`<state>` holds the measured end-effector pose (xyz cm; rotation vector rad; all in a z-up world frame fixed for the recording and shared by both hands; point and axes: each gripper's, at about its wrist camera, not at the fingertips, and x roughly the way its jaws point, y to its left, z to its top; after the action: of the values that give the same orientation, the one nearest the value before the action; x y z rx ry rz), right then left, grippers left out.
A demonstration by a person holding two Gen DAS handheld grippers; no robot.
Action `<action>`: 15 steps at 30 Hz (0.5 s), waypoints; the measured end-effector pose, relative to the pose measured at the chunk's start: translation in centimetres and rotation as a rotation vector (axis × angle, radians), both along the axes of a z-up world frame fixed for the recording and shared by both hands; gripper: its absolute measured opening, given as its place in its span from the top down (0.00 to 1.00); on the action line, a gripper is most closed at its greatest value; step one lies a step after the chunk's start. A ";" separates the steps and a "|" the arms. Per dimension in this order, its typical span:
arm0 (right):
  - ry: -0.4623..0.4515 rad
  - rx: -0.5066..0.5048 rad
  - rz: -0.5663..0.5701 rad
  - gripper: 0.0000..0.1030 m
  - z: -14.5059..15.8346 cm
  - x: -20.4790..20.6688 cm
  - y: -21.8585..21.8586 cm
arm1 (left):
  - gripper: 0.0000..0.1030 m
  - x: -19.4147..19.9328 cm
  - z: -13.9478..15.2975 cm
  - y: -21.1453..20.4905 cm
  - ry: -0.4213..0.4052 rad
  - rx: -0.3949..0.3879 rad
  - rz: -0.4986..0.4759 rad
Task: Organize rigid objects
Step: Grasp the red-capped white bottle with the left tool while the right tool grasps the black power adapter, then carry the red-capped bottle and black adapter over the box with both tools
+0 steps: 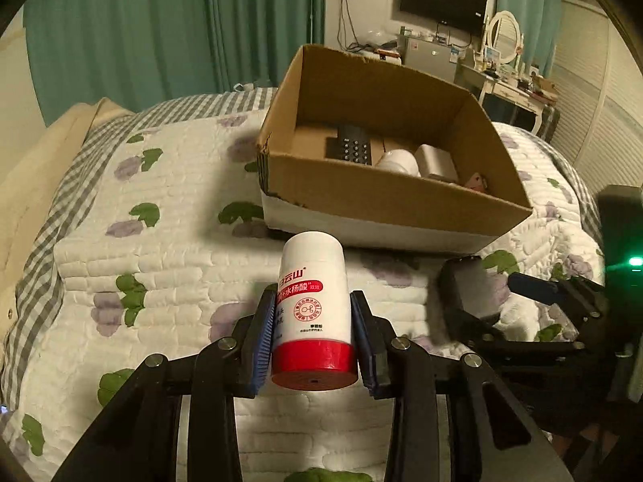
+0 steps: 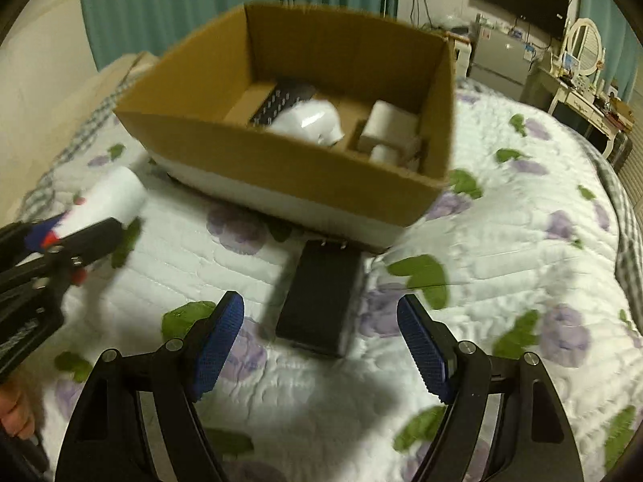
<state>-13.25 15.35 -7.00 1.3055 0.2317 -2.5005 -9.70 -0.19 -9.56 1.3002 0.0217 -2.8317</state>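
Observation:
My left gripper (image 1: 313, 317) is shut on a white bottle with a red cap (image 1: 312, 305), held above the quilt in front of the cardboard box (image 1: 361, 201). The bottle also shows in the right wrist view (image 2: 108, 201), at the left. The box (image 2: 281, 168) holds a black remote (image 1: 351, 146), a white rounded object (image 1: 398, 162) and a white block (image 1: 436, 162). My right gripper (image 2: 321, 341) is open, its fingers either side of a black rectangular device (image 2: 321, 301) lying on the quilt just before the box. The right gripper shows in the left wrist view (image 1: 502, 285).
The floral quilted bed (image 2: 522, 241) spreads all round the box. Green curtains (image 1: 160, 32) hang behind. A TV (image 1: 442, 0), small fridge and dressing table with mirror (image 1: 506, 40) stand at the far right.

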 end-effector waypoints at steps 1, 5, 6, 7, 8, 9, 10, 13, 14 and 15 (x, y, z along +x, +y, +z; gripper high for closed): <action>-0.007 0.012 -0.002 0.24 -0.5 -0.3 -0.4 | 0.65 -0.1 -0.2 0.1 -0.002 -0.001 -0.004; -0.034 0.030 -0.008 0.24 -2.1 -1.4 -1.4 | 0.65 -0.2 -0.4 0.1 -0.005 -0.004 -0.010; -0.037 0.035 -0.009 0.24 -2.4 -1.6 -1.5 | 0.65 -0.2 -0.4 0.1 -0.005 -0.002 -0.011; -0.041 0.043 -0.012 0.24 -2.6 -1.7 -1.6 | 0.65 -0.2 -0.5 0.0 -0.005 0.000 -0.014; -0.045 0.048 -0.013 0.26 -2.9 -1.8 -1.7 | 0.65 -0.2 -0.4 0.0 -0.004 0.001 -0.015; -0.045 0.049 -0.012 0.30 -3.0 -1.8 -1.7 | 0.65 -0.1 -0.4 0.0 -0.001 0.002 -0.017; -0.047 0.053 -0.012 0.44 -3.1 -1.9 -1.7 | 0.65 -0.1 -0.3 0.1 0.002 0.003 -0.020; -0.041 0.058 -0.016 0.56 -2.8 -1.6 -1.5 | 0.65 0.3 0.1 0.3 0.012 0.006 -0.027; -0.034 0.047 -0.016 0.60 -2.4 -1.3 -1.3 | 0.65 0.4 0.4 0.4 0.017 0.007 -0.030; -0.023 0.045 -0.014 0.61 -2.1 -0.9 -1.2 | 0.65 0.6 0.7 0.6 0.020 0.008 -0.033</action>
<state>-14.17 14.10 -9.09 1.3575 0.2766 -2.5036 -9.08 0.39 -8.91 1.2852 0.0129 -2.8753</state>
